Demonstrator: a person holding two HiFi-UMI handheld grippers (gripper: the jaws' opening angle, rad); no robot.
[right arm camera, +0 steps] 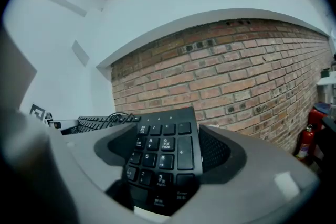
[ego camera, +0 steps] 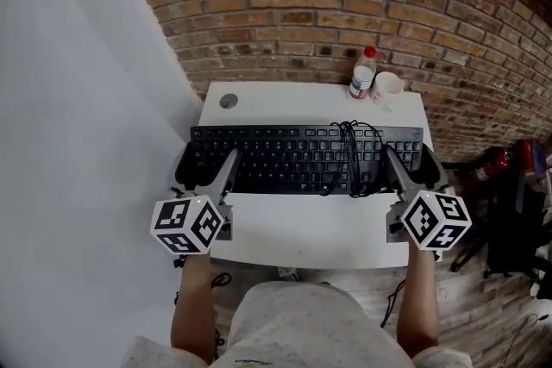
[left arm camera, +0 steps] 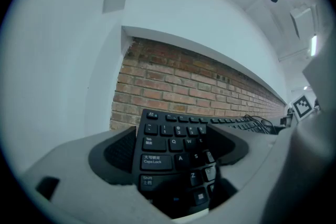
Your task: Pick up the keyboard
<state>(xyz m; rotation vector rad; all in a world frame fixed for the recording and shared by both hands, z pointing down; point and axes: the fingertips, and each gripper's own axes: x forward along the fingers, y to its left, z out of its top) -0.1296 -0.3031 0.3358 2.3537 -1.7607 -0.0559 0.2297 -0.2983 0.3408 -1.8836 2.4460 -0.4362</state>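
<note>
A black keyboard [ego camera: 293, 158] lies across the white desk [ego camera: 302, 228], its cable [ego camera: 349, 152] bundled on top of the keys toward the right. My left gripper [ego camera: 207, 168] is shut on the keyboard's left end; in the left gripper view the Tab and Caps Lock keys [left arm camera: 157, 152] sit between the dark pads of that gripper [left arm camera: 173, 149]. My right gripper [ego camera: 416, 168] is shut on the right end, and the number pad [right arm camera: 165, 152] fills the gap of that gripper [right arm camera: 163, 153]. Whether the keyboard has left the desk I cannot tell.
A bottle [ego camera: 362, 75] and a white mug [ego camera: 386, 87] stand at the desk's back right, near the brick wall [ego camera: 345, 4]. A round cable grommet [ego camera: 228, 101] is at the back left. A red fire extinguisher [ego camera: 493, 161] and dark chair parts stand on the floor to the right.
</note>
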